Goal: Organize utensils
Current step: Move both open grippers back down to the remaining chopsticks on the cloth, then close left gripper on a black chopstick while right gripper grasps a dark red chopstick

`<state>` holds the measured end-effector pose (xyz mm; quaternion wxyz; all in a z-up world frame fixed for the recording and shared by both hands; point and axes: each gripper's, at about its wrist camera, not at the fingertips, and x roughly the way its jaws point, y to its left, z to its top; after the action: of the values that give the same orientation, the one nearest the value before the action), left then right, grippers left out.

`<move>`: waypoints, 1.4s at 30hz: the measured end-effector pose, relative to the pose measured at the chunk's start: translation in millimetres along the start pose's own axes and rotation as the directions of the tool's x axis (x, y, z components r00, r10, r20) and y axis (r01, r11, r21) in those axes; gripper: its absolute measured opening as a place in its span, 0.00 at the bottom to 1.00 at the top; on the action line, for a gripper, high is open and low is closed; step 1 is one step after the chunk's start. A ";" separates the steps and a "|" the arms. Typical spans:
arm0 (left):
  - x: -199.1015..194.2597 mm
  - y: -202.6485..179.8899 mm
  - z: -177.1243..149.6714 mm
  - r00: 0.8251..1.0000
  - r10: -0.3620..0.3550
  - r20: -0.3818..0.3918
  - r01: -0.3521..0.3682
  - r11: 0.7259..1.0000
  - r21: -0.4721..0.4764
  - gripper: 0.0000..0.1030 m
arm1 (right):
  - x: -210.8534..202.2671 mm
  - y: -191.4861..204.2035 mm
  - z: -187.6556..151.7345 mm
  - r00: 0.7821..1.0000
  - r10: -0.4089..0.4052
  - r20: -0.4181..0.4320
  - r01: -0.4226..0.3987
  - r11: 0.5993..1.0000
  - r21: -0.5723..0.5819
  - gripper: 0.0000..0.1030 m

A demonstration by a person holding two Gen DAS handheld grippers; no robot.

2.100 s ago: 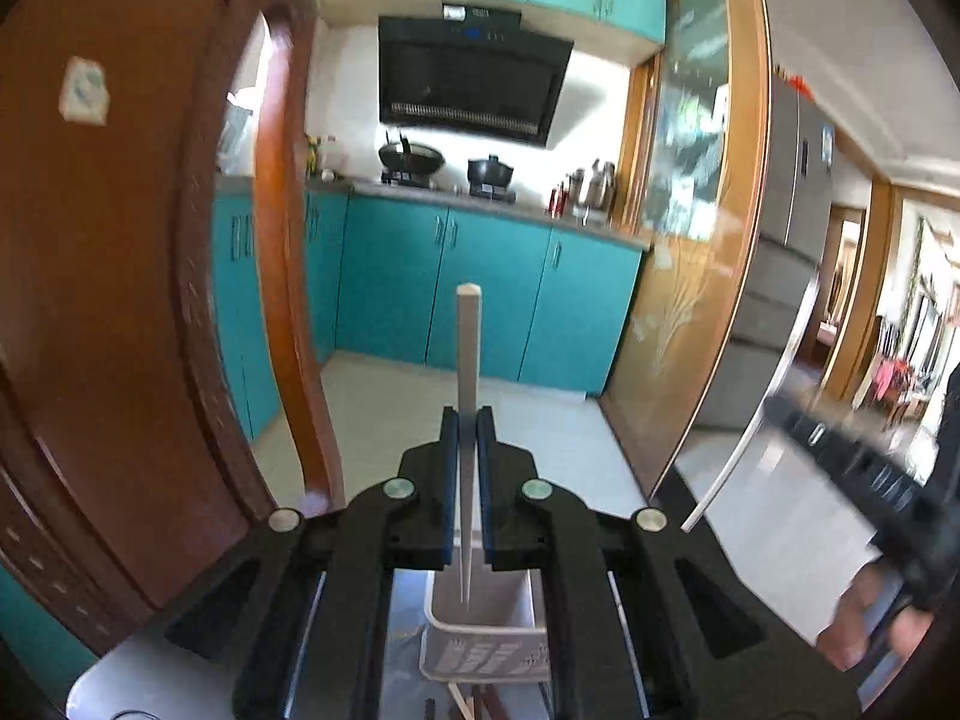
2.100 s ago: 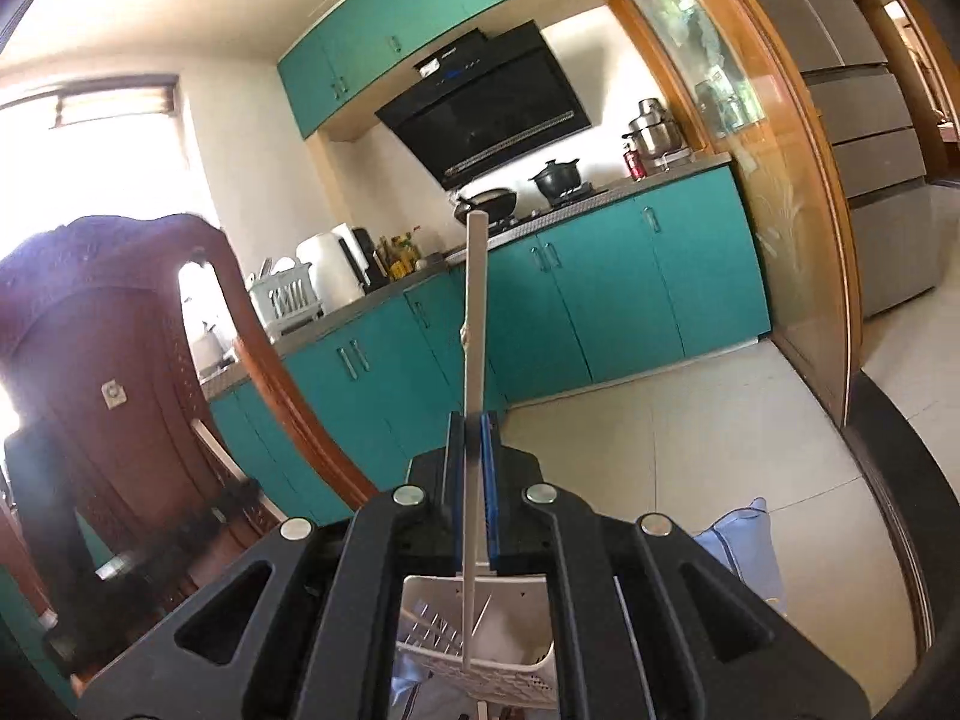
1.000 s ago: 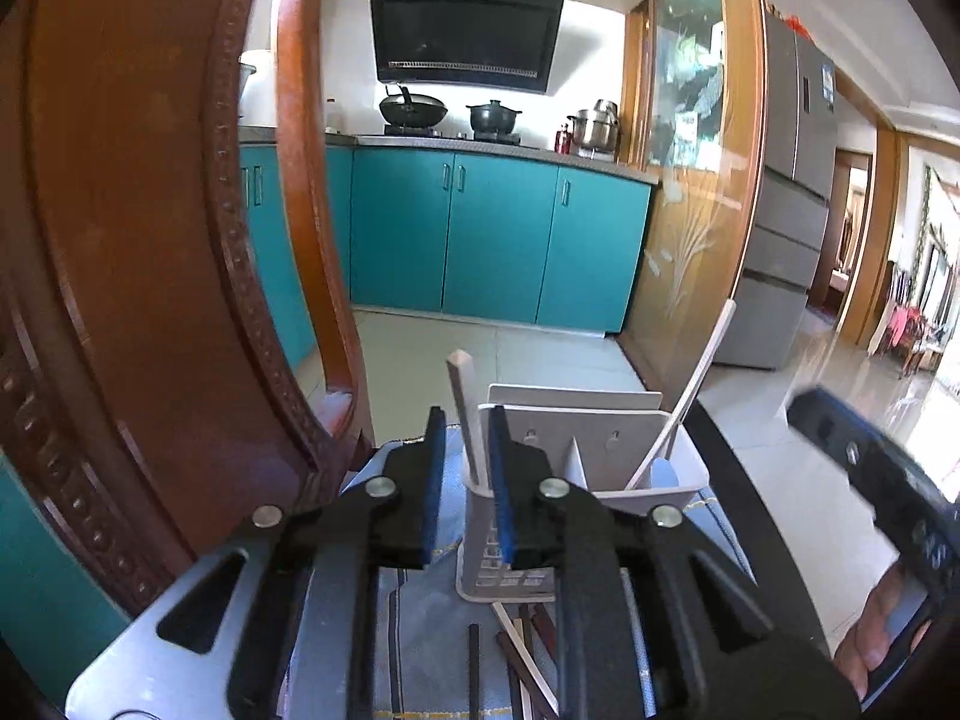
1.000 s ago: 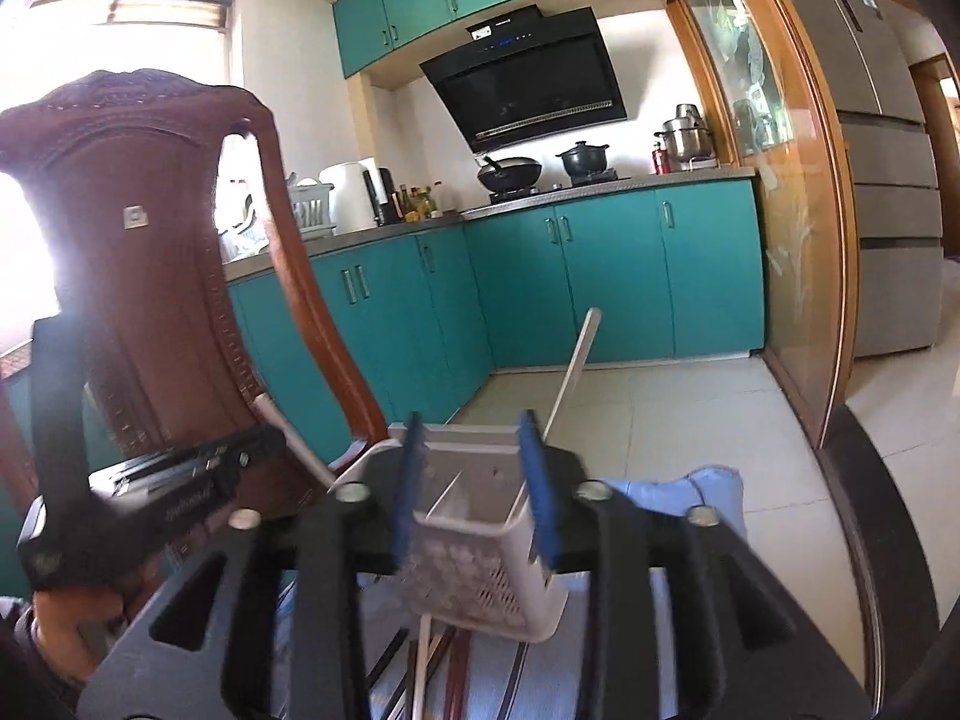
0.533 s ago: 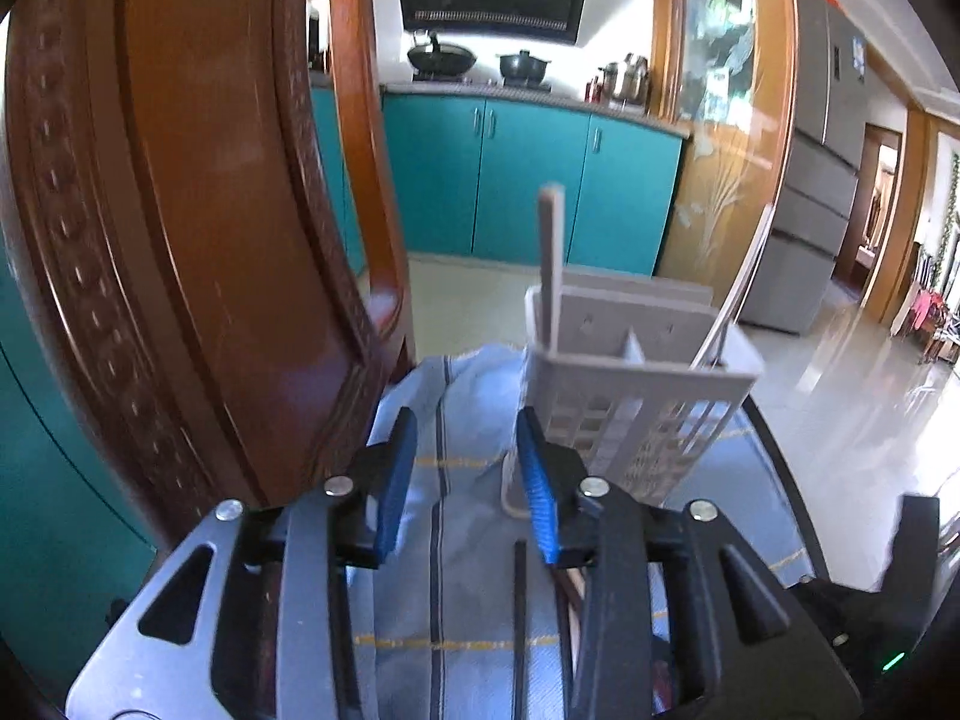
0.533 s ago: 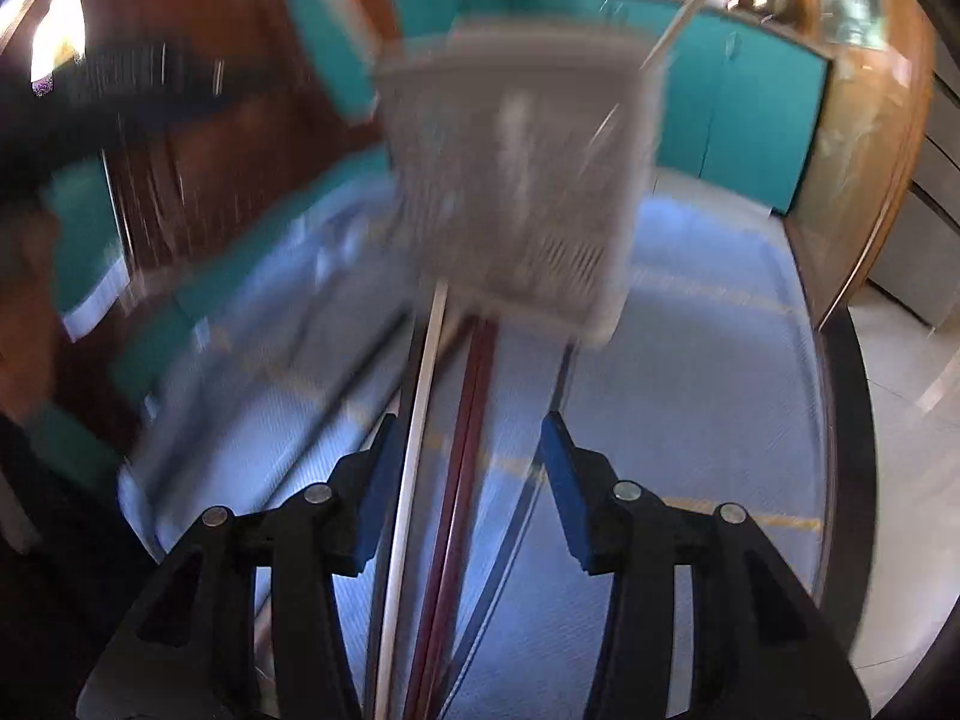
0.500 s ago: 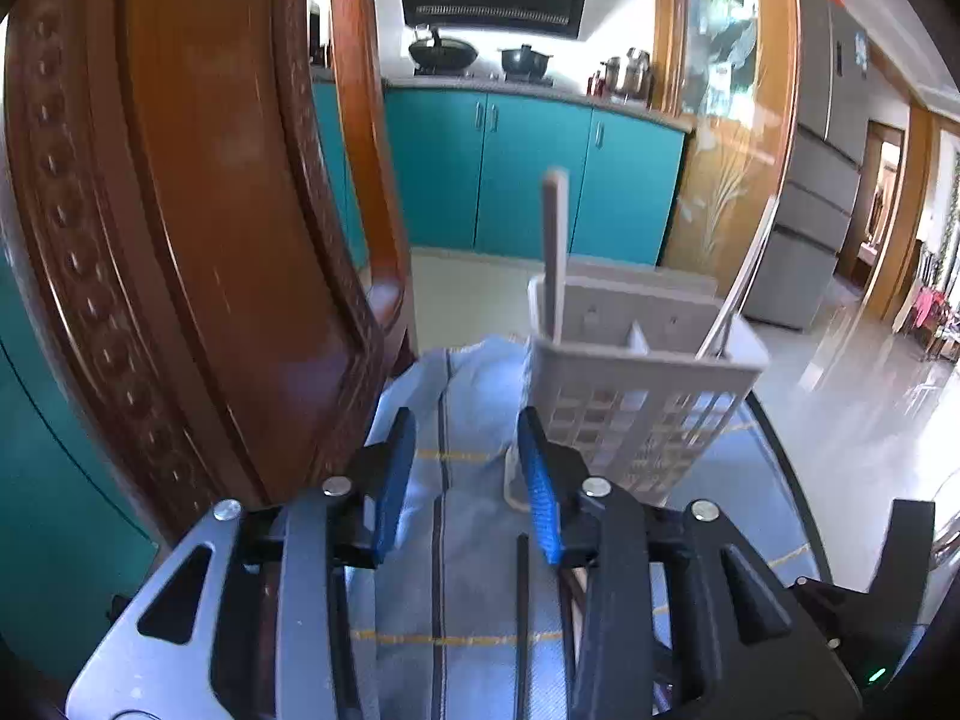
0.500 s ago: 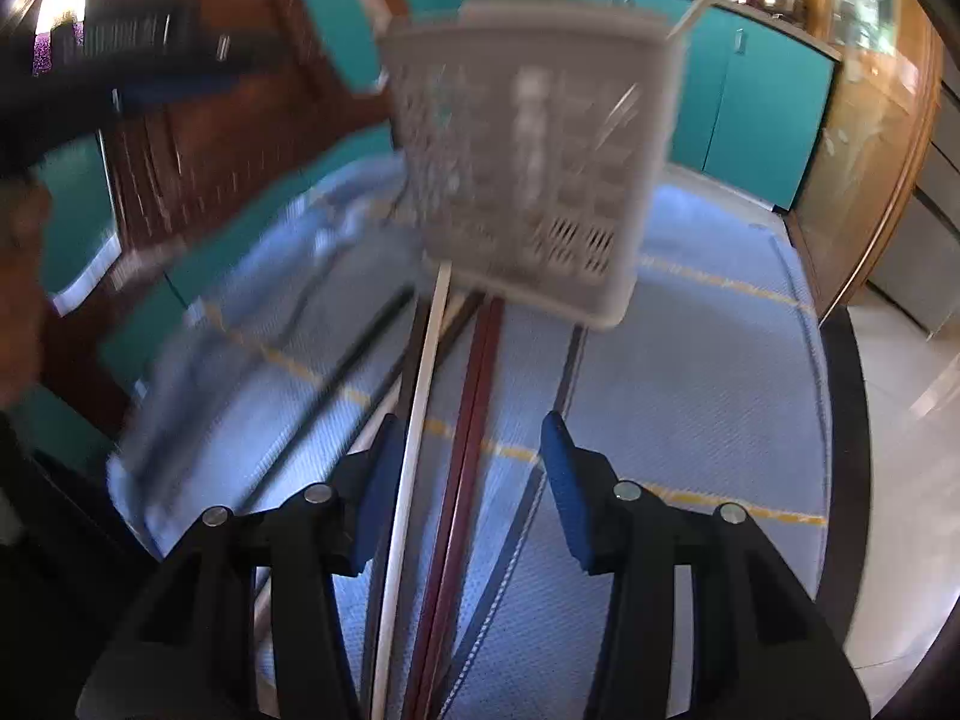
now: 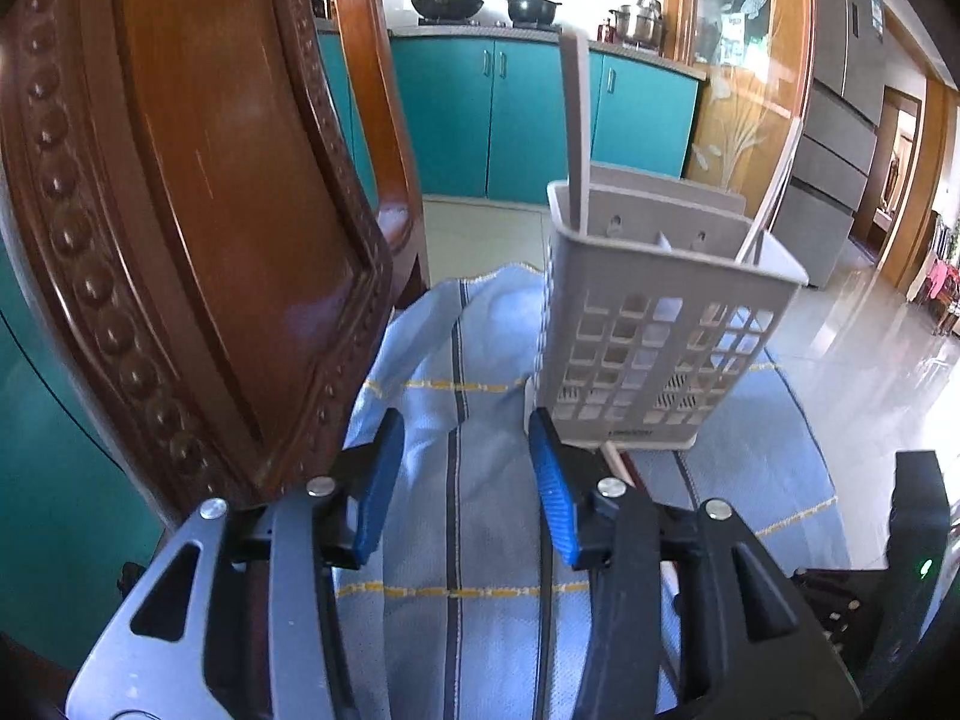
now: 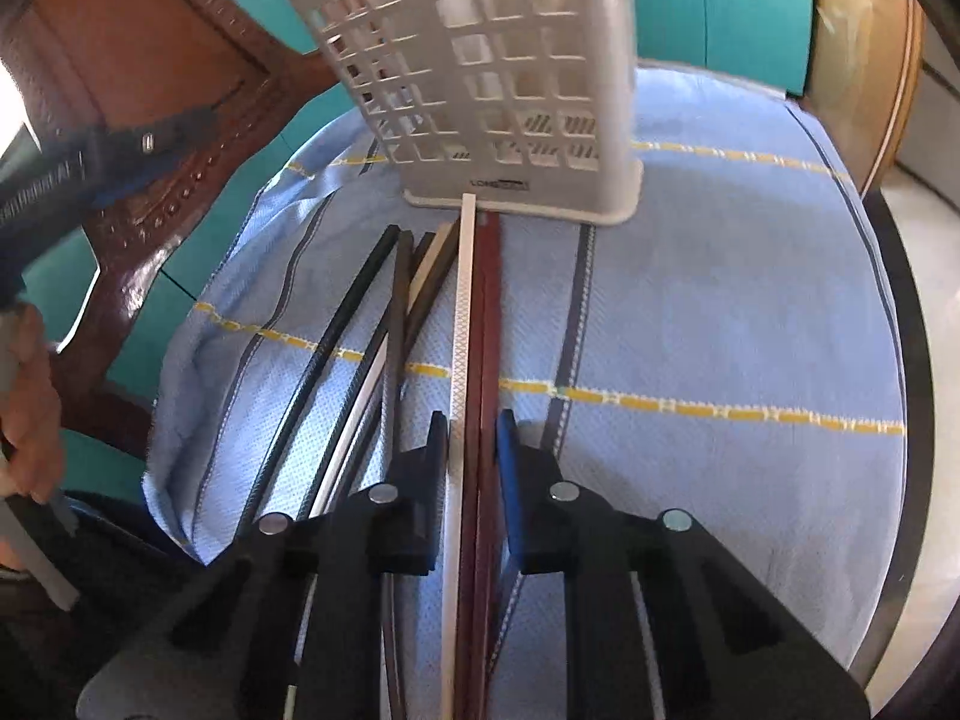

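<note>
A white slotted utensil basket point(image 9: 648, 330) point(image 10: 498, 78) stands on a blue cloth. A beige chopstick point(image 9: 576, 120) and a white one point(image 9: 774, 192) stand in it. My left gripper point(image 9: 465, 480) hovers over the cloth in front of the basket; its jaws are opening with nothing between them. My right gripper point(image 10: 472, 438) points down at a row of loose chopsticks. Its jaws are closing on a white chopstick point(image 10: 462, 312) and two dark red chopsticks point(image 10: 487, 312), and the pads touch them. Black chopsticks point(image 10: 354, 324), a brown one and a beige one lie to the left.
The blue cloth point(image 10: 720, 312) covers a round table with a dark rim. A carved wooden chair back point(image 9: 198, 192) stands close on the left. A person's hand point(image 10: 30, 408) shows at the left edge. Teal kitchen cabinets point(image 9: 540, 120) are behind.
Both grippers came down toward the table. The left one let go of the beige chopstick in the basket and spread its jaws. The right jaws narrowed around the white and red chopsticks.
</note>
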<state>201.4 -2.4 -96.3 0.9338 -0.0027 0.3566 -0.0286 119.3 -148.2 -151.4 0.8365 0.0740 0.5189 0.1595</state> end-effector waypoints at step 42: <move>59.3 -32.9 -50.8 0.957 -0.001 -0.291 0.032 0.994 0.103 0.50 | 5.5 8.7 1.4 0.969 -0.232 0.087 0.239 0.968 -0.076 0.06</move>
<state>210.0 -37.8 -172.9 0.8700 0.0482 0.4876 -0.0554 121.1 -138.1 -152.9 0.8715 -0.0181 0.4837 0.0780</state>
